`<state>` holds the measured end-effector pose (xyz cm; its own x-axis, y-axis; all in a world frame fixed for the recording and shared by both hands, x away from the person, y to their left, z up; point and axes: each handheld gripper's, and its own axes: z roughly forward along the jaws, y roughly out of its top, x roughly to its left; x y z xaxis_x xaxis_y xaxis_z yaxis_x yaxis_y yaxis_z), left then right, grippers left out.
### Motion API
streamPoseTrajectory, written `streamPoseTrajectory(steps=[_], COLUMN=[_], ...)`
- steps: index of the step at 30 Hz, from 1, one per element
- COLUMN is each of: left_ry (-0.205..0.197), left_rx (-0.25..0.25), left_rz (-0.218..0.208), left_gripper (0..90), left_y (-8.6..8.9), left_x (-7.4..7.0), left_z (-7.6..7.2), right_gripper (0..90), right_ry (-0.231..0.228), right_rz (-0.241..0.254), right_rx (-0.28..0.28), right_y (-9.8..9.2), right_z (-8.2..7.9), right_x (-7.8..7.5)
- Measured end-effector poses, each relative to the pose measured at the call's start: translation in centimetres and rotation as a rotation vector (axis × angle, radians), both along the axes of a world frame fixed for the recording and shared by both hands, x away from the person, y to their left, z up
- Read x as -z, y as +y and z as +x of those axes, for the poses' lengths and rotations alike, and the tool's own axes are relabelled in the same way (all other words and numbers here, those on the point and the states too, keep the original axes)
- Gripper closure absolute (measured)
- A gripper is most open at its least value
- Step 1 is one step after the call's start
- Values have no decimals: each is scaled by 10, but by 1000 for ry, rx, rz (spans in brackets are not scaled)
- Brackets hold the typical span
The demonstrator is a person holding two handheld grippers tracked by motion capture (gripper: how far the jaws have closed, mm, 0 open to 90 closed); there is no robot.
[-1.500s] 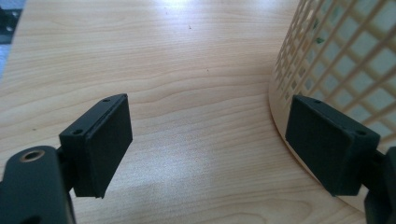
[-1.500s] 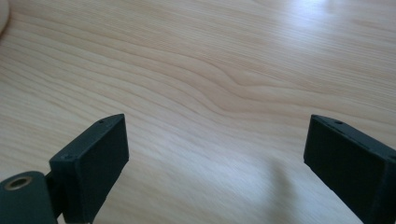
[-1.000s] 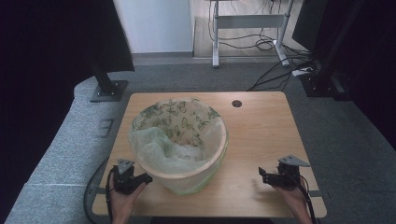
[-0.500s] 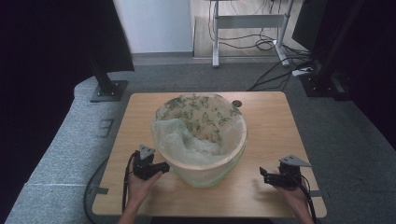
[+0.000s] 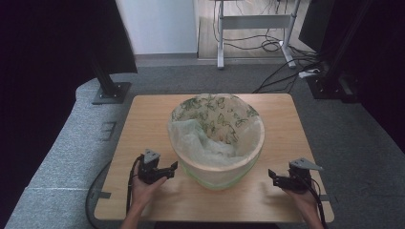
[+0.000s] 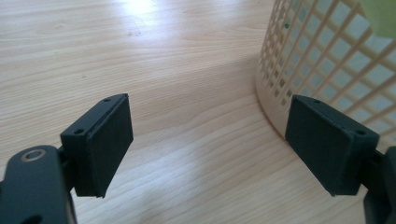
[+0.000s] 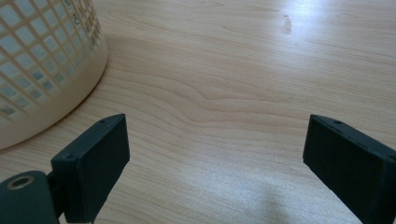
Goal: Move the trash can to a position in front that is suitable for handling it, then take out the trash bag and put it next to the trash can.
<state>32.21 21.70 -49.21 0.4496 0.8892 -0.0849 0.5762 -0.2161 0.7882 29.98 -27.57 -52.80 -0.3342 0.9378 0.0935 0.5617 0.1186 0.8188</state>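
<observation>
So the basket has slid across the table since a second ago: it started over toward the left side, and now it sits about dead centre on the wooden table, a bit toward the near edge. The left gripper came along with it, from the near-left corner to just beside the basket's lower left wall.

It's a cream lattice basket lined with a thin plastic bag printed with green butterflies, the bag folded over the rim. Can't really see the bottom of the basket from the high view, the crumpled bag hides it. A pale green band of bag shows near the base.

In the left gripper view the jaws are spread wide with nothing between them, just bare wood. The right-hand pad overlaps the lattice wall in that shot, but I can't tell if it actually touches. The basket's top is cut off there.

The right gripper is near the table's right front, well apart from the basket, jaws also gaping over bare table. Its own view catches just a slice of the basket wall at upper left.

Both hands are cut off at the bottom edge.
</observation>
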Motion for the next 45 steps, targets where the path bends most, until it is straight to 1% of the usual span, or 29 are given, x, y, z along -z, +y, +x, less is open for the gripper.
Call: streamPoseTrajectory(steps=[1, 2, 3, 4, 5, 8, 11, 12, 13, 15, 16, 19, 20, 22, 26, 27, 29, 31, 33, 35, 39, 40, 41, 42, 43, 44, 45], left_ry=[0, -15, -15, -24, -35, -63, -98, -110, -110, -137, -148, -182, -192, -203, -221, -225, -238, -244, -246, -226, -199, -199, -188, -188, -175, -175, -167], left_rx=[0, 7, 7, 14, 23, 46, 63, 73, 73, 97, 108, 157, 175, 209, 256, 265, 305, 353, 391, 431, 473, 473, 496, 496, 505, 505, 504], left_rz=[0, -31, -31, -48, -67, -86, -129, -136, -136, -141, -143, -176, -194, -211, -217, -217, -219, -214, -195, -177, -157, -157, -157, -157, -145, -145, -140], left_gripper=[152, 150, 149, 149, 149, 150, 151, 151, 151, 152, 152, 151, 151, 151, 153, 155, 157, 157, 157, 155, 150, 150, 151, 154, 160, 167, 167], left_y=[0, 6, 6, 8, 10, 18, 29, 31, 31, 35, 36, 40, 40, 38, 30, 28, 22, 16, 9, -2, -14, -14, -18, -18, -21, -21, -22], left_x=[0, -4, -4, -7, -11, -25, -45, -52, -52, -70, -76, -100, -108, -123, -146, -150, -158, -165, -170, -173, -173, -173, -172, -172, -171, -171, -170], left_z=[0, -1, -1, -1, -1, -2, -4, -4, -4, -4, -4, -3, -3, -2, 3, 4, 5, 4, 3, 3, 5, 5, 8, 8, 11, 11, 13], right_gripper=[73, 74, 76, 76, 77, 78, 79, 80, 81, 81, 82, 84, 84, 86, 87, 87, 88, 90, 91, 93, 94, 94, 94, 95, 96, 96, 96], right_ry=[0, -2, -5, -5, -5, 1, 0, 1, 1, 2, 3, 5, 5, 3, 8, 9, 7, 2, 4, 2, 3, 3, 1, 1, 2, 2, 1], right_rz=[0, 7, 10, 10, 11, 7, 8, 7, 7, 8, 6, 2, 2, 2, -2, -3, -6, -7, -5, 0, -5, -5, -6, -5, -5, -5, -5], right_rx=[0, 0, 0, 0, 1, -9, -10, -11, -13, -14, -14, -17, -17, -18, -24, -28, -31, -30, -29, -21, -25, -25, -26, -26, -25, -25, -23], right_y=[0, -1, -1, -1, -1, 0, 0, 0, 0, 0, 1, 2, 2, 3, 4, 4, 4, 4, 2, 2, 3, 3, 3, 3, 3, 3, 3], right_z=[0, 0, 0, 0, 0, -1, 0, 0, 0, 0, 0, 0, 0, 0, 0, 0, 0, 0, -1, 0, -1, -1, -1, -1, -1, -1, 0], right_x=[0, 0, 0, 0, -1, 0, 0, 0, 0, 0, 1, 0, 0, 0, 1, 1, 1, 0, 0, 0, -1, -1, -1, -1, -1, -1, 0])
